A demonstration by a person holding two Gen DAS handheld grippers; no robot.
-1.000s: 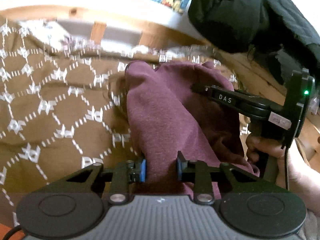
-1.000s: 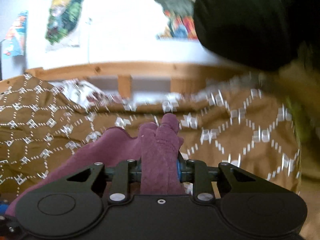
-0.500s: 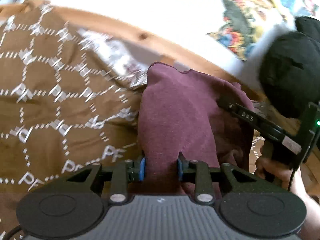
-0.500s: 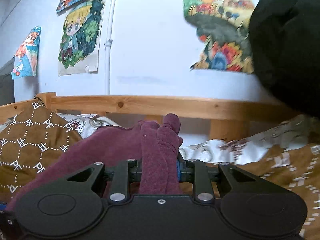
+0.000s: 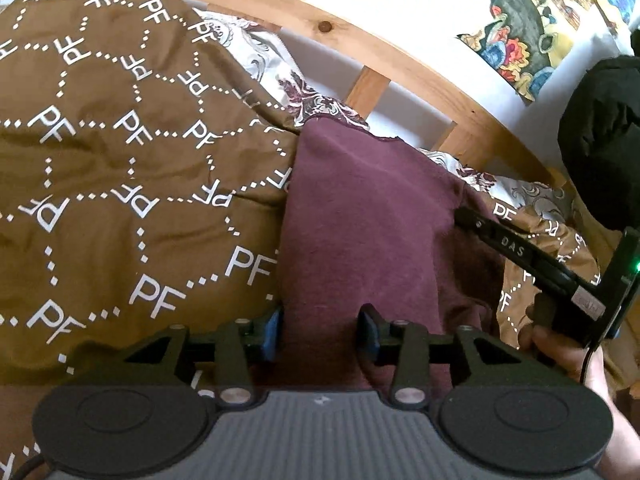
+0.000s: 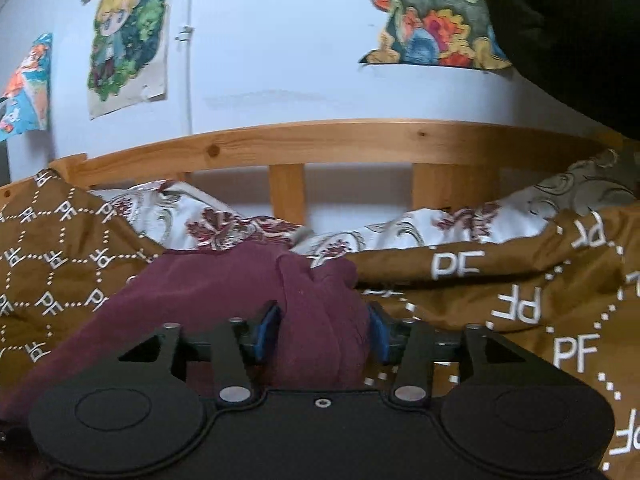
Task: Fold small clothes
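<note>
A maroon garment (image 5: pixel 360 216) lies on the brown patterned blanket (image 5: pixel 120 140) and stretches between both grippers. My left gripper (image 5: pixel 320 332) has its jaws a hand-width apart with the cloth's near edge between the blue pads; I cannot tell if they pinch it. My right gripper (image 6: pixel 324 330) holds a bunched fold of the same garment (image 6: pixel 320 300) between its blue pads. The right gripper's body (image 5: pixel 552 276) shows at the right of the left wrist view, at the cloth's right edge.
A wooden bed rail (image 6: pixel 320 144) runs along the back, with a floral sheet (image 6: pixel 240 224) below it. Posters (image 6: pixel 128 40) hang on the white wall. A black padded garment (image 5: pixel 600 140) hangs at the right.
Both grippers have lowered the garment toward the blanket and come nearer the rail. The right gripper's pads stand wider apart around the fold than before.
</note>
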